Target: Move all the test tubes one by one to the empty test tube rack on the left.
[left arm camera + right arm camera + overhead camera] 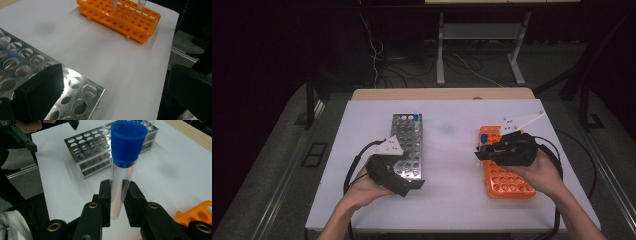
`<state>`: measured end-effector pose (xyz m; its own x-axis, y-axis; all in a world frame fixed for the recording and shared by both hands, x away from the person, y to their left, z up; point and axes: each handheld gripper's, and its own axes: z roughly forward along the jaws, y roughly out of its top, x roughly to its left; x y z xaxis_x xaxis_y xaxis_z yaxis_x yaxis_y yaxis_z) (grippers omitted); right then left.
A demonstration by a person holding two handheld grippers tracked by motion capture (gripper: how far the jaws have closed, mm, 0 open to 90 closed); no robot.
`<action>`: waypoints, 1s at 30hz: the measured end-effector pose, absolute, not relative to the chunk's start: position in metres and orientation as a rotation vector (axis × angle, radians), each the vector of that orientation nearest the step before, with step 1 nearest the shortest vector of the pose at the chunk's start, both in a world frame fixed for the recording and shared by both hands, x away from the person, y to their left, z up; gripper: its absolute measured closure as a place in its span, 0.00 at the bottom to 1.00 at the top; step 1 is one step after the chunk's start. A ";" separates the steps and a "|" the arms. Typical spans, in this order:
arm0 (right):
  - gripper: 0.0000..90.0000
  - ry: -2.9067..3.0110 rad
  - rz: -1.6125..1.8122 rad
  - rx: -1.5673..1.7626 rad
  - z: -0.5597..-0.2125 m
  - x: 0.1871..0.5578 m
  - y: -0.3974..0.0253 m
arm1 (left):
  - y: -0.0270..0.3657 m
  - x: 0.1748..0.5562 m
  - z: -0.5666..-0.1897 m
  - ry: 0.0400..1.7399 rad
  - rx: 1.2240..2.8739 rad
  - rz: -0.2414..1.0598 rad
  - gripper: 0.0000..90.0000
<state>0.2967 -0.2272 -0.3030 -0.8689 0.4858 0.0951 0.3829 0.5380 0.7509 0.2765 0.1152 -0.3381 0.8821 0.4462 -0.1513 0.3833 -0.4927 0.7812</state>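
My right gripper [117,202] has its jaws closed on a clear test tube [119,192] with a blue cap [128,143]; the tube stands upright between the pads, cap well above them and its rounded bottom hanging just below. Under that gripper and to its right lies the orange rack [507,175], and in the high view my right hand [539,167] holds the gripper over the rack's far end. Farther off, ahead of the tube, stands the metal rack [105,147] on the white table [175,162]. My left gripper [399,182] sits over the near end of that metal rack, jaws spread wide with nothing between them: one over the rack's holes, the other off past the table's edge.
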 end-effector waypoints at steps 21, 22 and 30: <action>0.85 2.747 1.220 0.634 -0.307 0.303 -0.187 | 0.072 0.317 -0.295 0.440 2.163 0.019 0.19; 0.85 2.751 1.219 0.627 -0.308 0.304 -0.186 | 0.070 0.318 -0.293 0.428 2.169 0.017 0.21; 0.85 2.775 1.226 0.594 -0.311 0.306 -0.174 | 0.053 0.326 -0.282 0.369 2.199 -0.016 0.33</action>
